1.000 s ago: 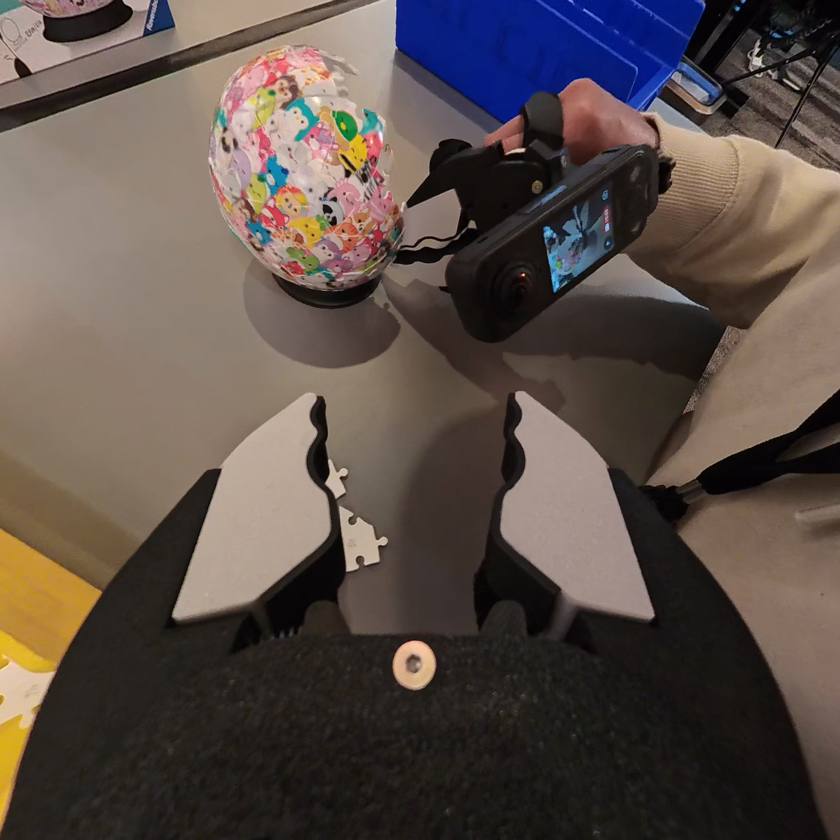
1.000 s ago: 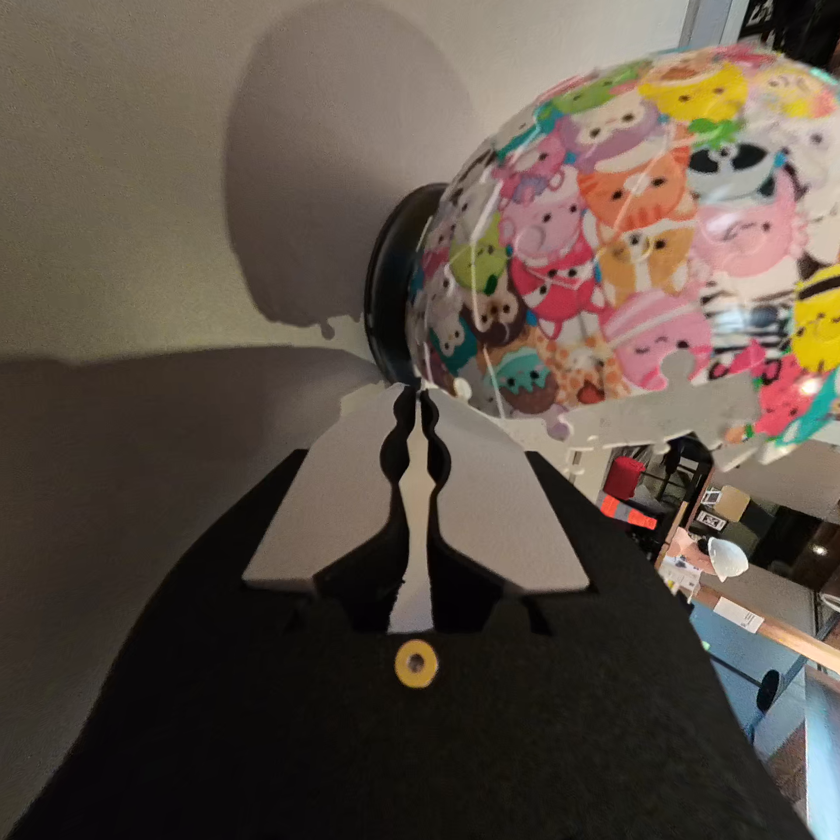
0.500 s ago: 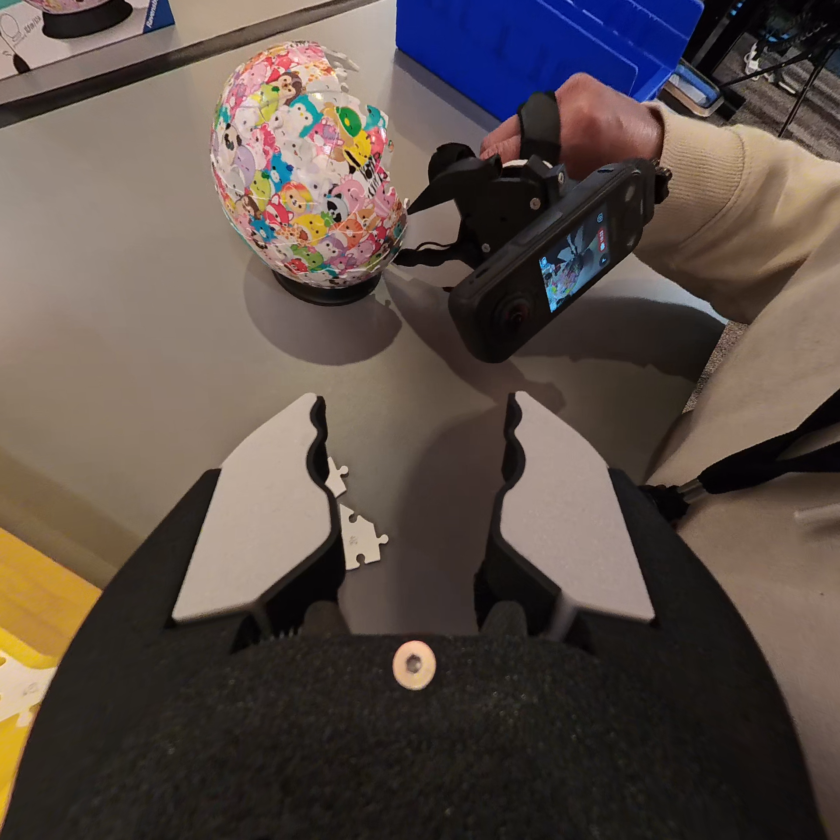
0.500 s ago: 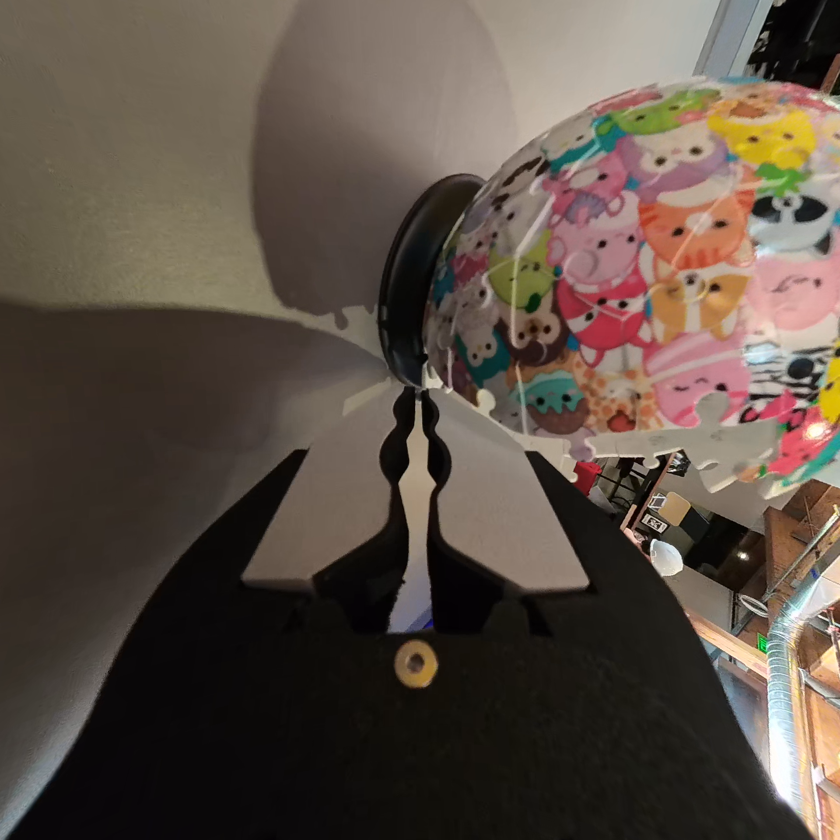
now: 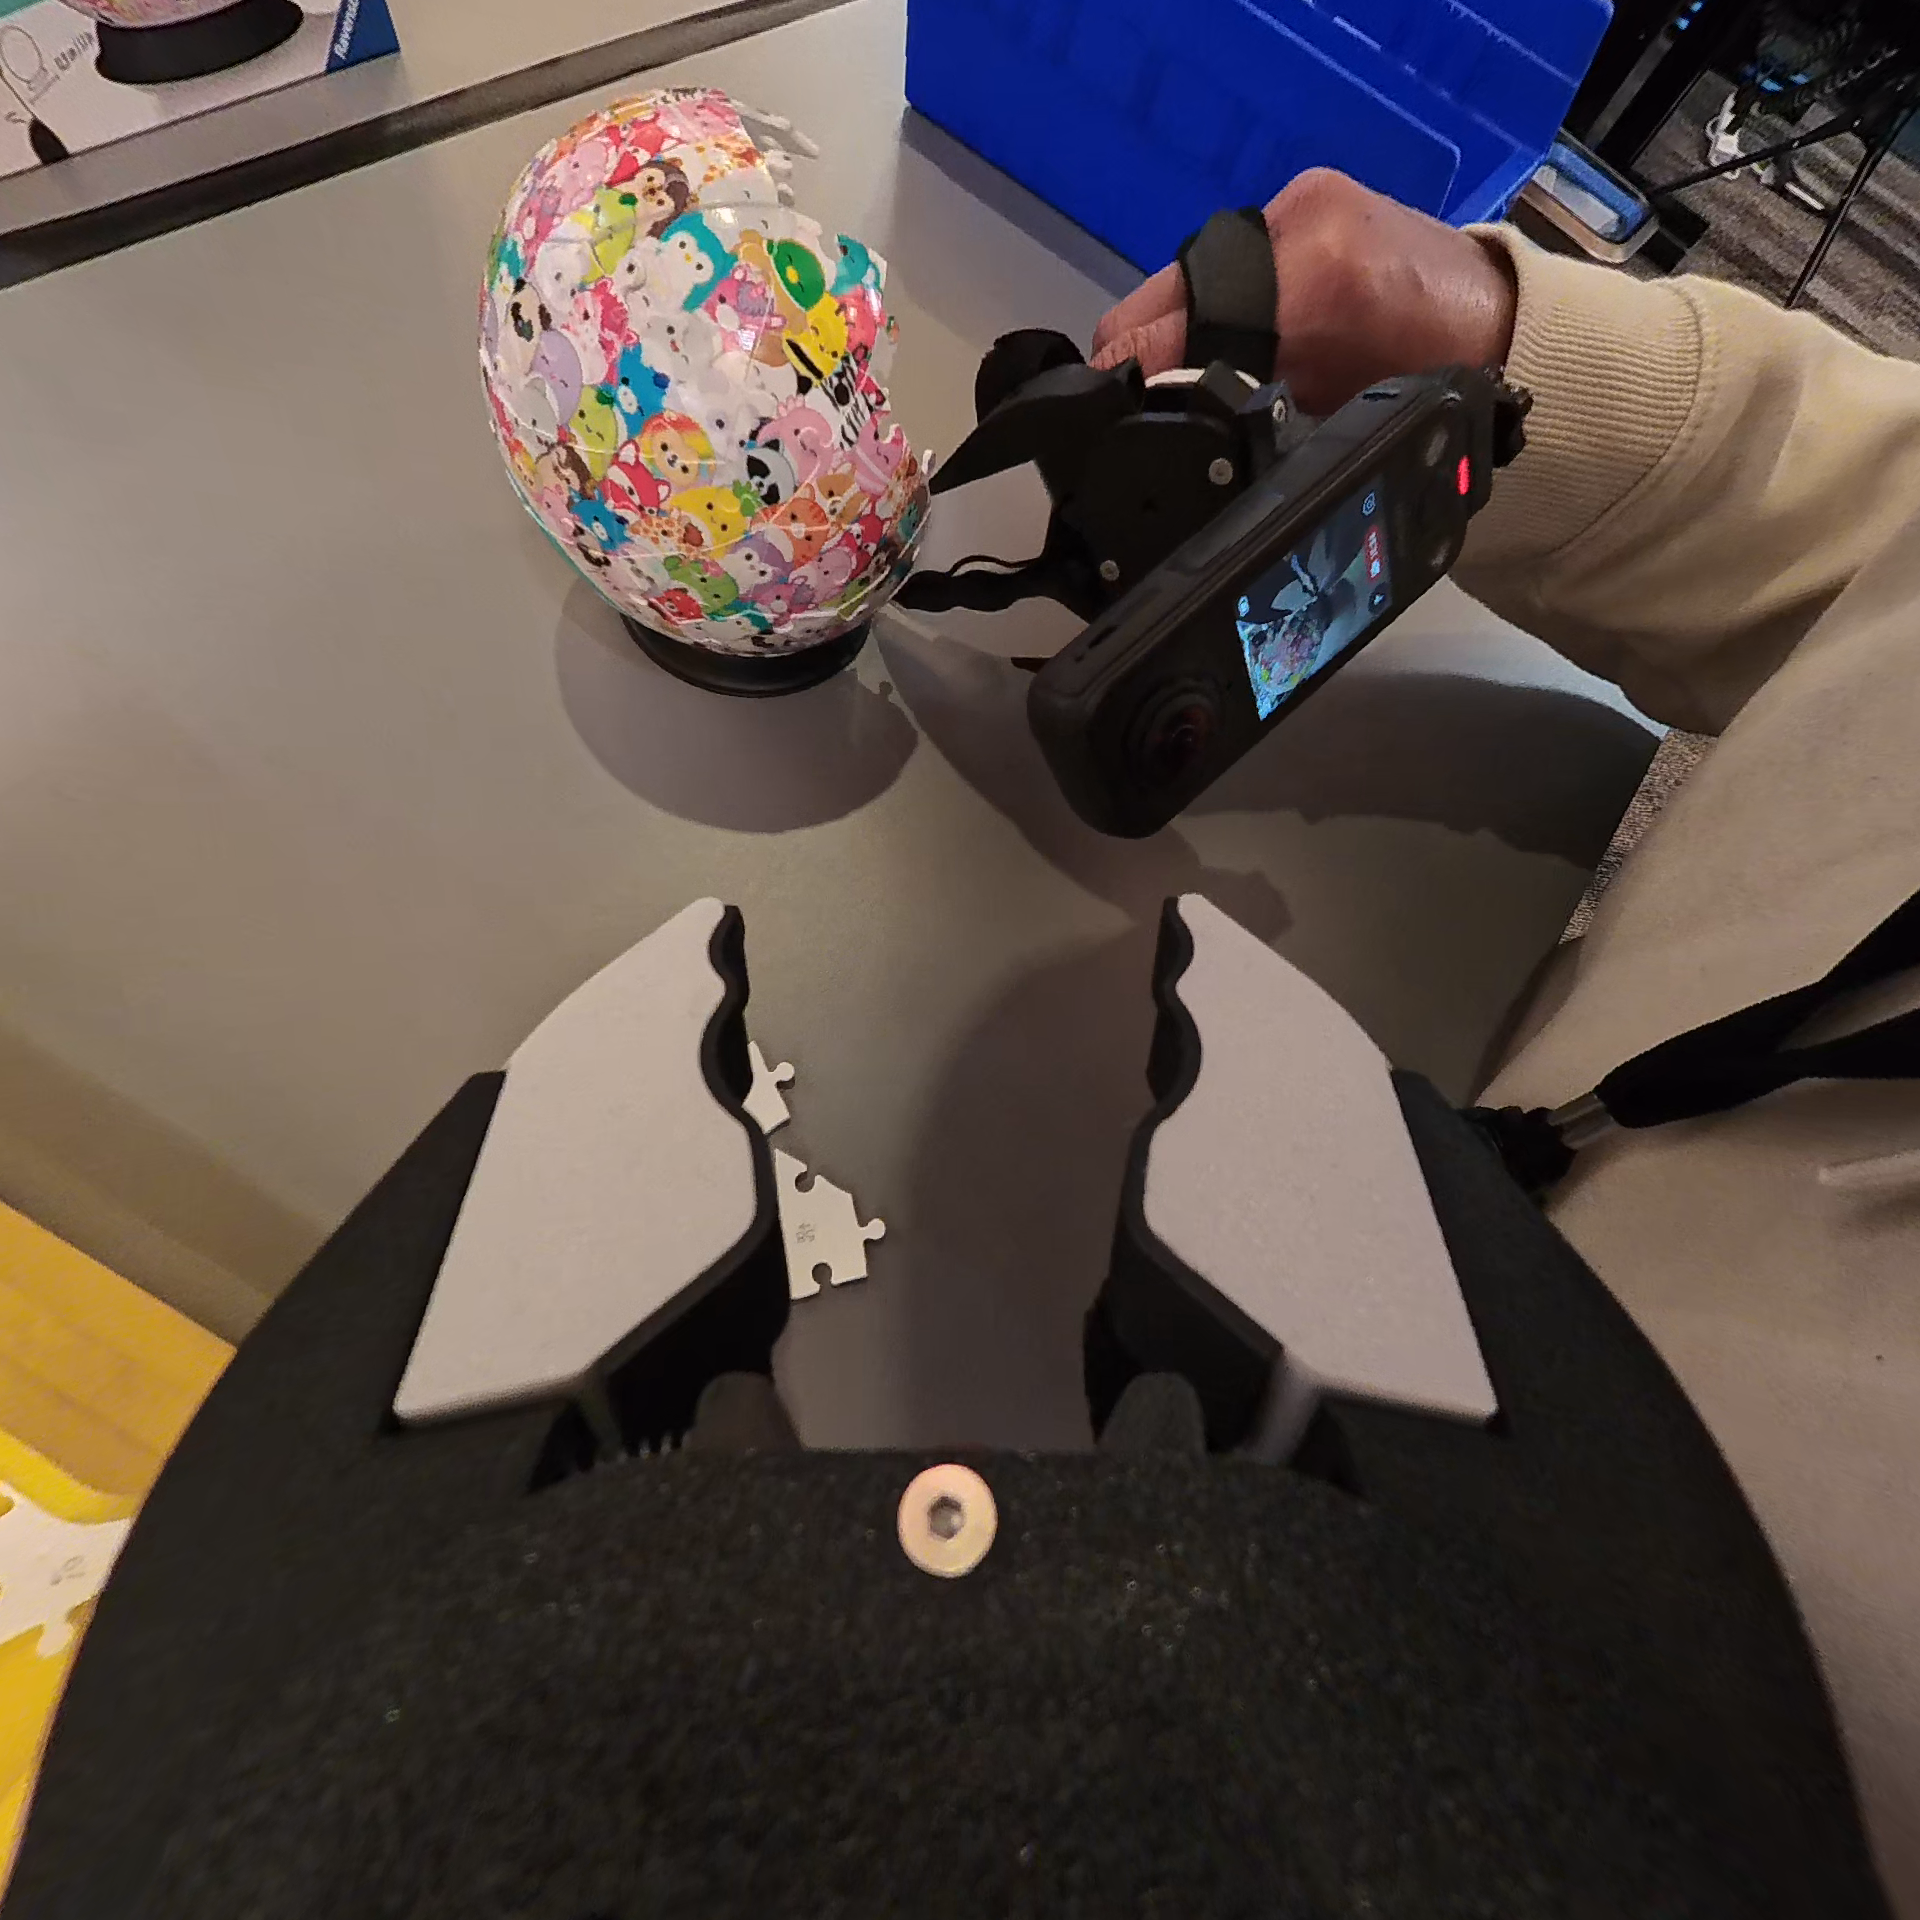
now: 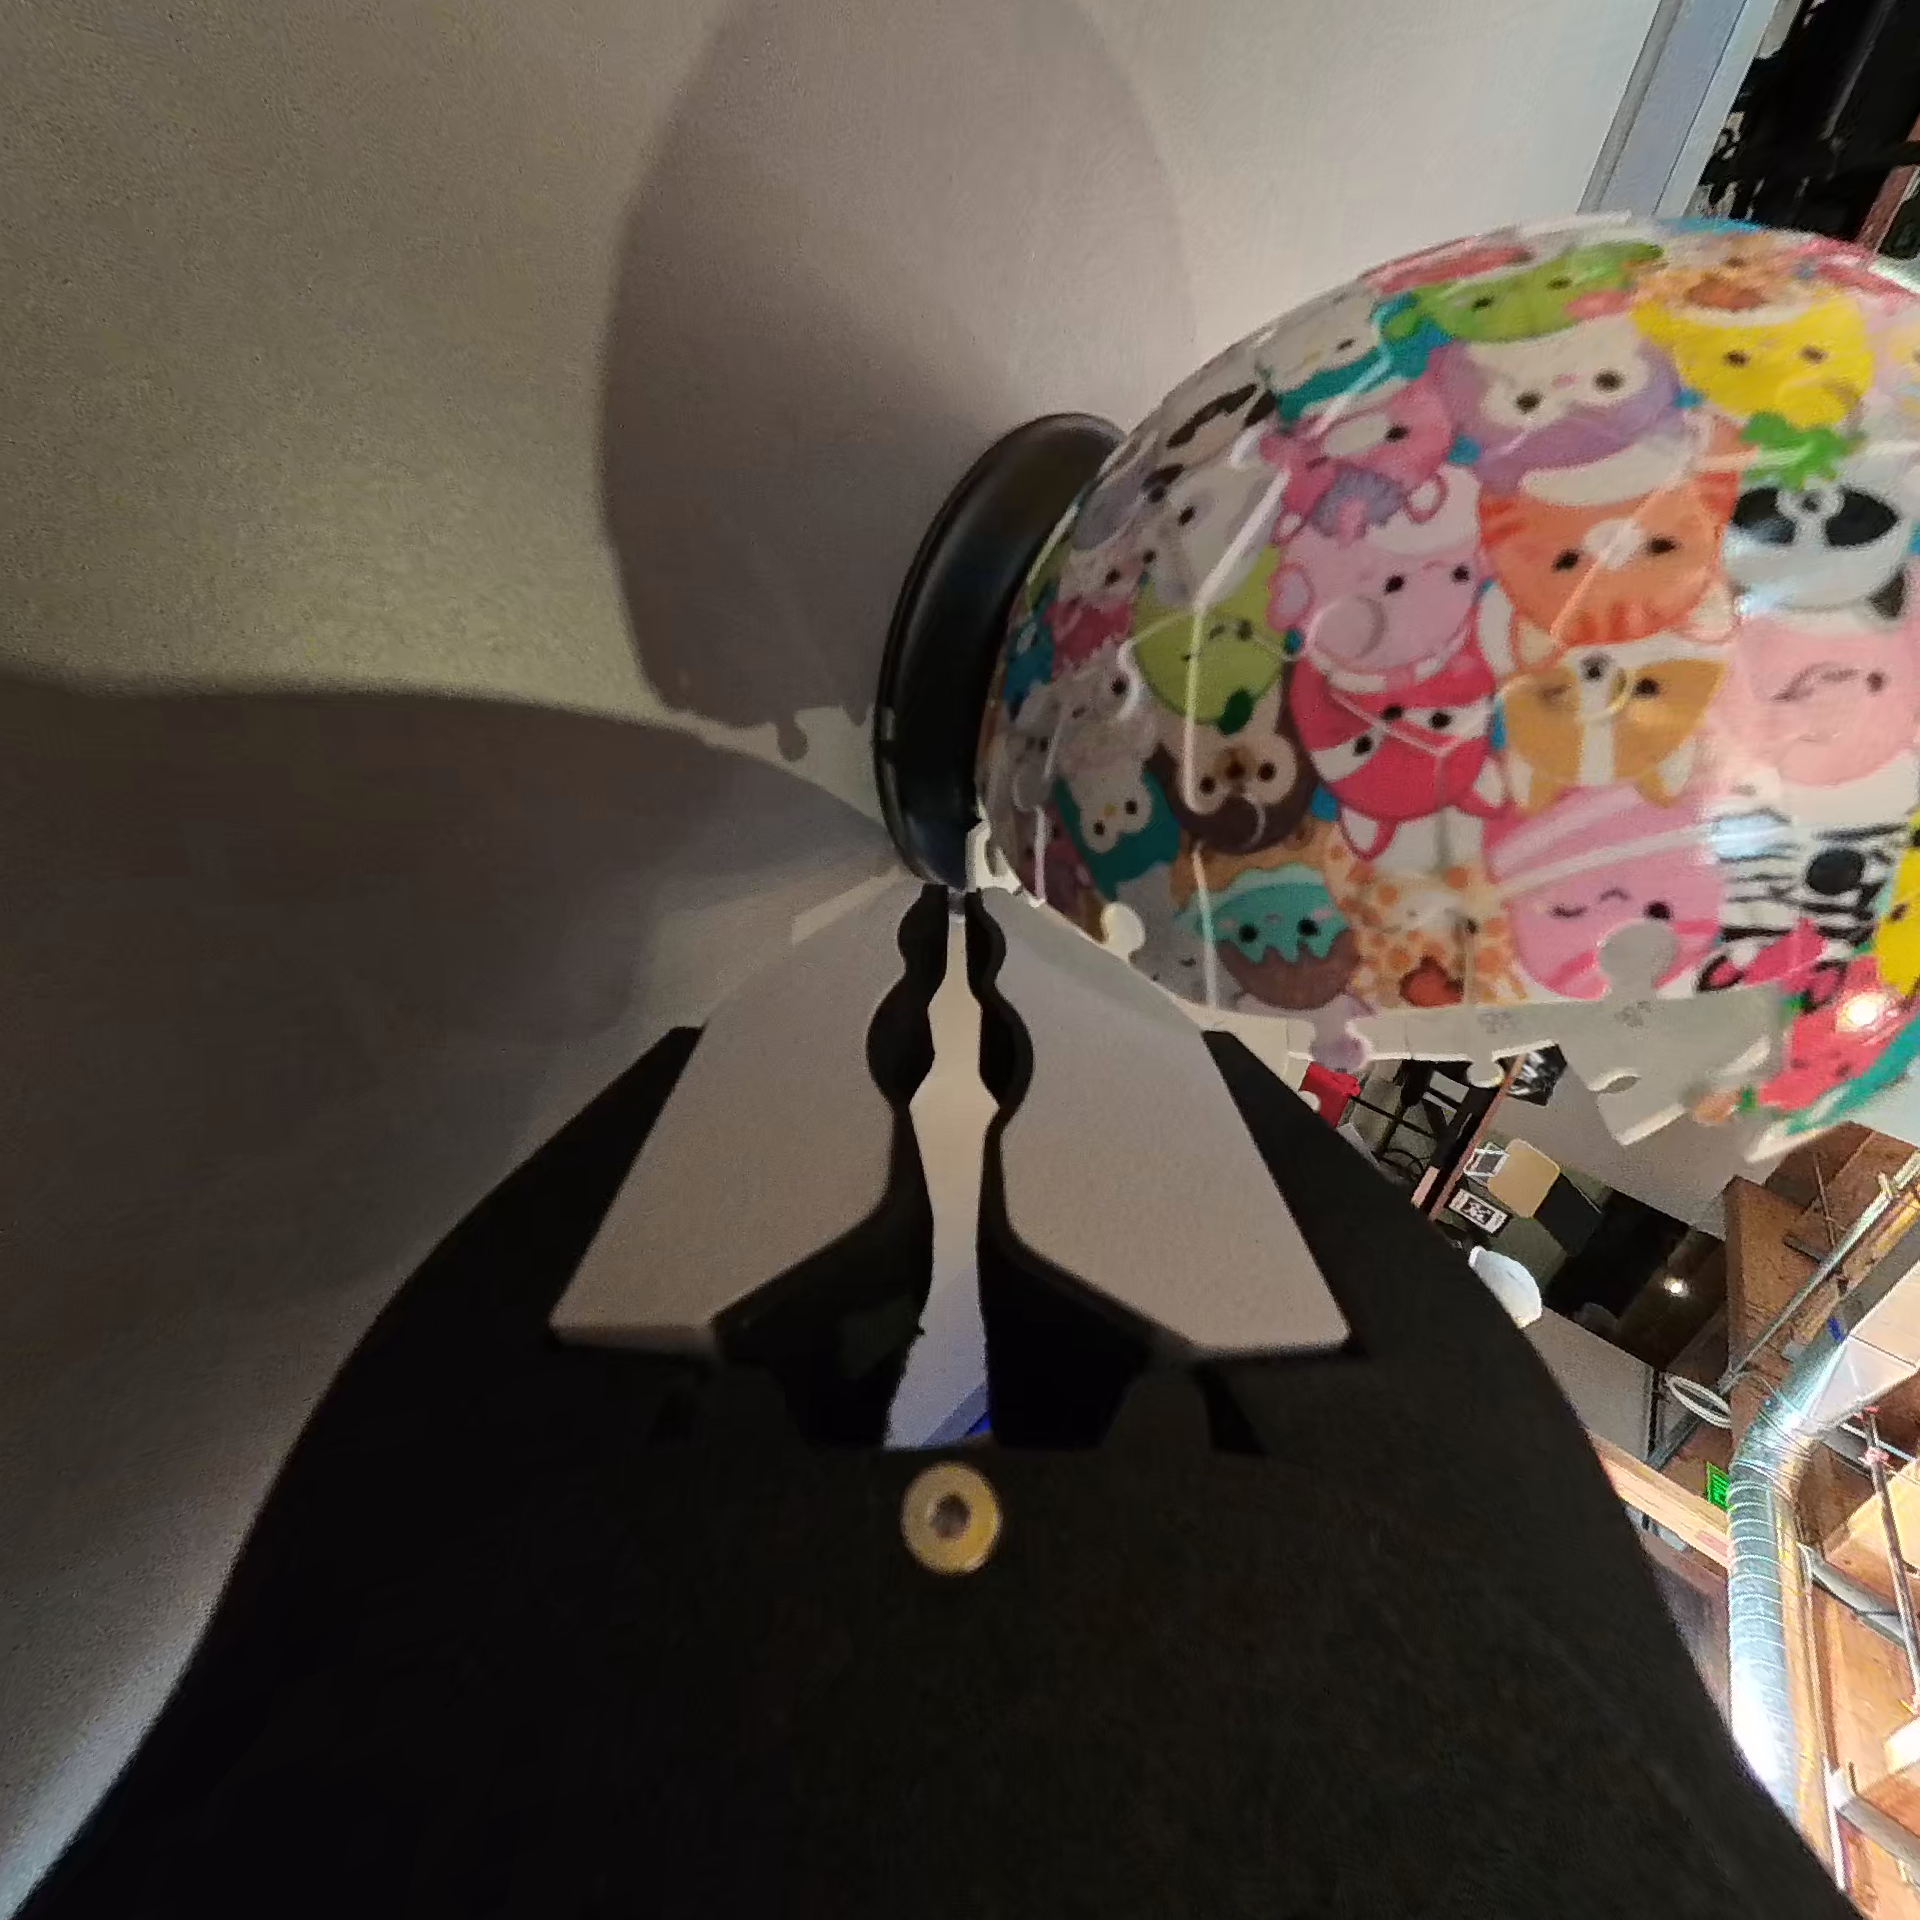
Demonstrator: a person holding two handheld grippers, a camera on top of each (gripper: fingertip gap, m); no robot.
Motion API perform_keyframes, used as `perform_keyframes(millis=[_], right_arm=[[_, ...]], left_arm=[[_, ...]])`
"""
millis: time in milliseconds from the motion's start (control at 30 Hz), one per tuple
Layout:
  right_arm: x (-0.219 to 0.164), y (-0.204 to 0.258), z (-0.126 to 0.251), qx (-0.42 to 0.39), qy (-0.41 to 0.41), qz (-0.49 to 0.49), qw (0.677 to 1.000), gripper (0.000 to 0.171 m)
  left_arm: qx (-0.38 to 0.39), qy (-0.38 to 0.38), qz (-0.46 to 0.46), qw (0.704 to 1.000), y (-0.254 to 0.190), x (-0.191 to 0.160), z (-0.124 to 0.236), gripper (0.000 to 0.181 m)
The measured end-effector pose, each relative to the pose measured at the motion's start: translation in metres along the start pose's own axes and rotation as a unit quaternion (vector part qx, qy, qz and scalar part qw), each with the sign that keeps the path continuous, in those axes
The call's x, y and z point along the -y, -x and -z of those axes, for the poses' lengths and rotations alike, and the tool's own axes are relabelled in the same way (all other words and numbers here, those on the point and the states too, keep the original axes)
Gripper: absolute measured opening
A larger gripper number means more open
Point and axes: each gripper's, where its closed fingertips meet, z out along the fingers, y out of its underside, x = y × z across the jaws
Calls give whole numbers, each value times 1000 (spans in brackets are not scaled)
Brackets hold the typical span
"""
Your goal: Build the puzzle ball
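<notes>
Left wrist view: left gripper (image 5: 951, 920) hangs wide open above loose pieces (image 5: 826, 1226); right gripper (image 6: 958, 914), jaws nearly closed, noses at puzzle ball (image 5: 696, 384) toward twelve o'clock; a pickup seems next.

Print shows on the puzzle box (image 5: 197, 62) and small marks on a loose piece (image 5: 826, 1231)

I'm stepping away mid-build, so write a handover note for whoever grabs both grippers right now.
Left gripper: open, empty, above two loose white pieces on the table.
Right gripper: nearly shut, tips at the ball's lower edge by the stand. I cannot tell whether it pinches a piece.
Done: most of the ball is built and sits on its stand.
Left: the jagged open edge needs filling, probably with those loose pieces.
</notes>
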Motion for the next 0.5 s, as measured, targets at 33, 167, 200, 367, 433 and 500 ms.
perform_keyframes(millis=[33, 167, 200, 367, 433, 500], right_arm=[[0, 0, 1, 0, -1, 0, 1000, 3], [3, 0, 3, -2, -9, 5, 1000, 3], [3, 0, 2, -1, -9, 5, 1000, 3], [0, 0, 3, -2, -4, 9, 1000, 4], [2, -2, 4, -5, -10, 8, 1000, 4], [2, -2, 6, -5, -12, 8, 1000, 4]], left_arm=[[0, 0, 0, 1000, 0, 0, 0, 75], [0, -1, 1, 1000, 0, 0, 0, 75], [0, -1, 1, 1000, 0, 0, 1, 75], [0, -1, 3, 1000, 0, 0, 1, 75], [-1, -2, 3, 1000, 1, 0, 1, 75], [-1, -2, 3, 1000, 1, 0, 1, 75]])
